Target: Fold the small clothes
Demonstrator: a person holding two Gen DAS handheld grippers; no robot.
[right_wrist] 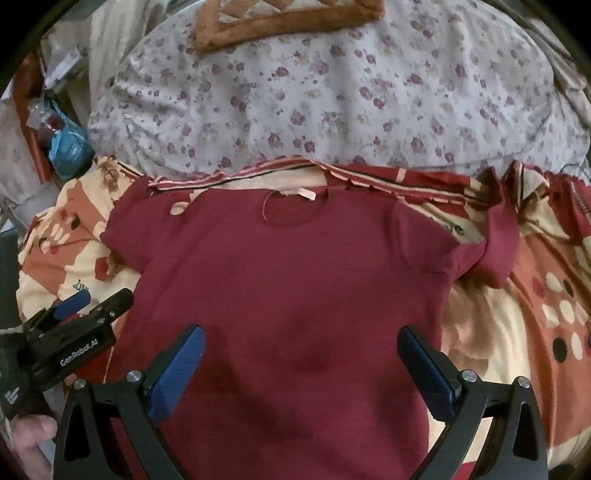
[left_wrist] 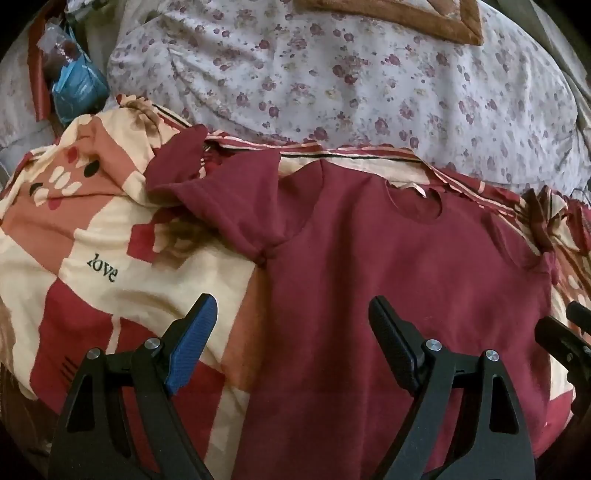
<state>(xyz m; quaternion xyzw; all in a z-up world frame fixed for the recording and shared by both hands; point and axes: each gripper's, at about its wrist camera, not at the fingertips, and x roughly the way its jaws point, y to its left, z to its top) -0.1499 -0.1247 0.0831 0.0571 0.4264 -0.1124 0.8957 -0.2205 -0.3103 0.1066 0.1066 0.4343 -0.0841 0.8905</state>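
A small dark-red T-shirt (left_wrist: 388, 266) lies flat, front up, on a patterned red-and-cream bedspread (left_wrist: 110, 236), collar toward the far side. Its left sleeve (left_wrist: 221, 192) is rumpled and spread outward. In the right wrist view the shirt (right_wrist: 288, 280) fills the centre, its right sleeve (right_wrist: 491, 243) bunched. My left gripper (left_wrist: 291, 306) is open, empty, hovering over the shirt's left edge near the hem. My right gripper (right_wrist: 301, 336) is open, empty, above the shirt's lower middle. The left gripper also shows in the right wrist view (right_wrist: 99, 302), and the right gripper at the left wrist view's right edge (left_wrist: 569, 332).
A floral white-and-purple quilt (left_wrist: 332, 74) is heaped behind the shirt, with a brown-trimmed cushion (right_wrist: 288, 22) on top. Blue plastic packets (left_wrist: 74, 85) and clutter sit at the far left. The bedspread (right_wrist: 517, 332) extends to both sides of the shirt.
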